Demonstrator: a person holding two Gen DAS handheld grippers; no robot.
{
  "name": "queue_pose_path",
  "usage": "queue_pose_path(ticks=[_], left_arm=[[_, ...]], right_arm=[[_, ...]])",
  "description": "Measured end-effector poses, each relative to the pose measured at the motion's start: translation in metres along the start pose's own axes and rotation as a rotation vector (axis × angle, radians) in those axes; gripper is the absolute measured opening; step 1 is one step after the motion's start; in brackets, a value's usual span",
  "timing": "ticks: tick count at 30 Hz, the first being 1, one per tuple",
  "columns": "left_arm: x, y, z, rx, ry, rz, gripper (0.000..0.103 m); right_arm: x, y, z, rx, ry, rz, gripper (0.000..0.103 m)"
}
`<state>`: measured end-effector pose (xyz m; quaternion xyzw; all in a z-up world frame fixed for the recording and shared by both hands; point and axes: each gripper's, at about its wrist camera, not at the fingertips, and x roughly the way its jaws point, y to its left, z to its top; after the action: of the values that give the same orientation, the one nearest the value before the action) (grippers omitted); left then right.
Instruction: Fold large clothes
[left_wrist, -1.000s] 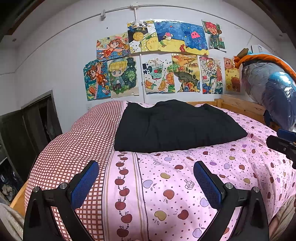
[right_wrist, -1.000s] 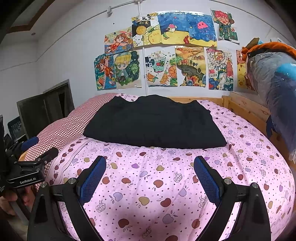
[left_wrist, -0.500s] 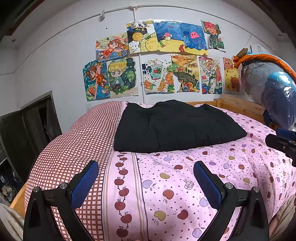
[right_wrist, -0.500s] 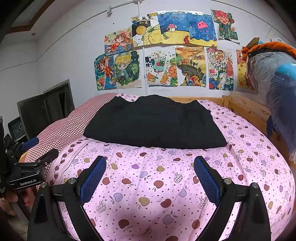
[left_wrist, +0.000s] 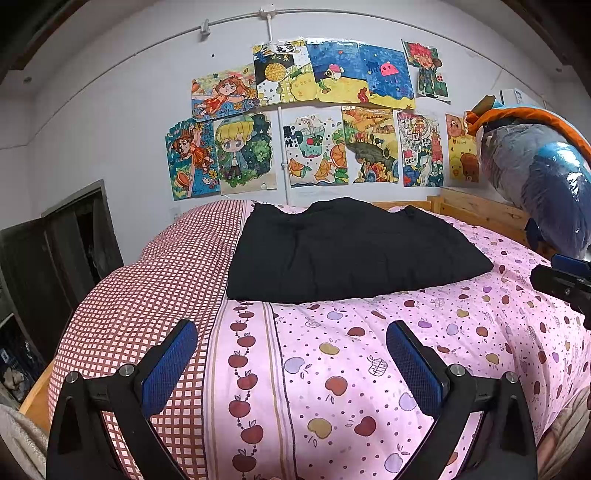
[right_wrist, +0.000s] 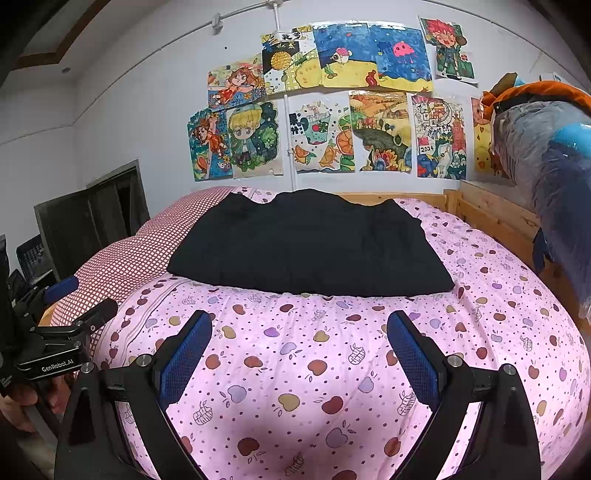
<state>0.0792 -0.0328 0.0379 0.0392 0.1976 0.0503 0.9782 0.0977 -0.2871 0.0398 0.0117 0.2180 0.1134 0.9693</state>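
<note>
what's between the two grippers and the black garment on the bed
Nothing visible. Only bare pink apple-print quilt lies between each open hand-held gripper, left and right, and the black garment.

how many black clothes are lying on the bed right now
1. The black garment lies flat across the far half of the bed, beyond both open grippers. More could be folded underneath it.
</note>
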Motion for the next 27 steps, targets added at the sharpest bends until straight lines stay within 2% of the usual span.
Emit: queue_pose_path(ticks=[27], left_arm=[[0.0002,0.0010,0.0005,-0.002,0.000,-0.003,0.103]], right_arm=[[0.0016,-0.0005,-0.0007,0.008,0.005,-0.001,0.093]])
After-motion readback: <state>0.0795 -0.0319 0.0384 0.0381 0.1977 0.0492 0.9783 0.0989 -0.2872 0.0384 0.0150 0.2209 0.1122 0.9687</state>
